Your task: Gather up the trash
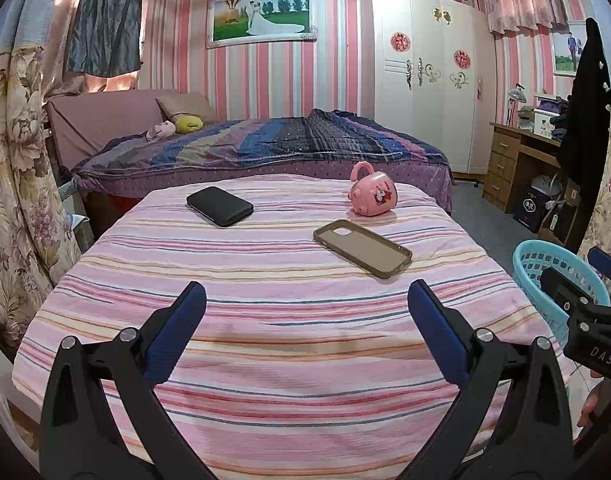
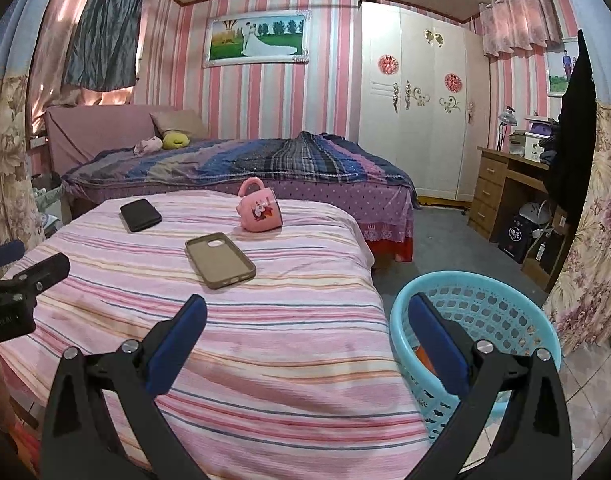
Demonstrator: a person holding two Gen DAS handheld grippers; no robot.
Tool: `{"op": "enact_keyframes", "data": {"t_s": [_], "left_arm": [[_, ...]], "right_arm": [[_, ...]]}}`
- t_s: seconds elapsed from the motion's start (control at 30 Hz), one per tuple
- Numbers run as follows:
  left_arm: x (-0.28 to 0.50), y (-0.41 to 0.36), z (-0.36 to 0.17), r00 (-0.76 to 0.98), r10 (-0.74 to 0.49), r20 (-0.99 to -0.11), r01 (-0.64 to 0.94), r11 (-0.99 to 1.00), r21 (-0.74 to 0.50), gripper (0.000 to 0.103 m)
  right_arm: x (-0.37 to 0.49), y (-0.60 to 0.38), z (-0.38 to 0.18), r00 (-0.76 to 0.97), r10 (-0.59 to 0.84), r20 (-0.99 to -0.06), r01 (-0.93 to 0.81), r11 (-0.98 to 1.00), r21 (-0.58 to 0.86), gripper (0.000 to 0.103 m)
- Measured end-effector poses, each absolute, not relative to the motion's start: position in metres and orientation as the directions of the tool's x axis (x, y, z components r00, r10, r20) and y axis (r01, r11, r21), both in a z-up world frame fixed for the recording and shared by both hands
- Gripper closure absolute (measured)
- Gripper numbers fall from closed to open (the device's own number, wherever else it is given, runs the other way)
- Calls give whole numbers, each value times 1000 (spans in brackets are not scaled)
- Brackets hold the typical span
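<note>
Hovering wide open and empty, the left gripper (image 1: 306, 296) and right gripper (image 2: 307, 310) face the striped pink bedspread (image 2: 265, 344), likely poised to carry the olive phone case (image 2: 219, 260) into the light-blue perforated plastic basket (image 2: 501, 308) beside it.

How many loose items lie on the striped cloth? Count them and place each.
3. A black case at the far left, a pink mug tipped on its side at the far right, and a tan phone case nearer, open side up. Nothing seems hidden.

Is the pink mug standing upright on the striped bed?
No. The pink mug lies tipped on its side on the striped bed, handle pointing up, beyond the phone case.
</note>
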State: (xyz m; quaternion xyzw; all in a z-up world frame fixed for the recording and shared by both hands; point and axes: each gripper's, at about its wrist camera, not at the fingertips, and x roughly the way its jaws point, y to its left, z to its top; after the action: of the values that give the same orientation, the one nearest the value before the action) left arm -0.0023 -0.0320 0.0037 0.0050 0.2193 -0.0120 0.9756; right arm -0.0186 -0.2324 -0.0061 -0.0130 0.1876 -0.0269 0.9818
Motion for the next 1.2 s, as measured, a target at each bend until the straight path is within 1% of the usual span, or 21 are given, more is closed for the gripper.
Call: {"op": "enact_keyframes", "data": {"t_s": [0.47,1.2], "left_arm": [[-3,-32,3,898,-23,-439,27,1000,3,5],[-2,-32,5,901,-27,-432,31,1000,2,5]], "right_arm": [[-20,-233,-3,930,-58,-363,49,998,-34,5],[-19,-234,-2,930,-61,-362,50,998,-39,5]]}}
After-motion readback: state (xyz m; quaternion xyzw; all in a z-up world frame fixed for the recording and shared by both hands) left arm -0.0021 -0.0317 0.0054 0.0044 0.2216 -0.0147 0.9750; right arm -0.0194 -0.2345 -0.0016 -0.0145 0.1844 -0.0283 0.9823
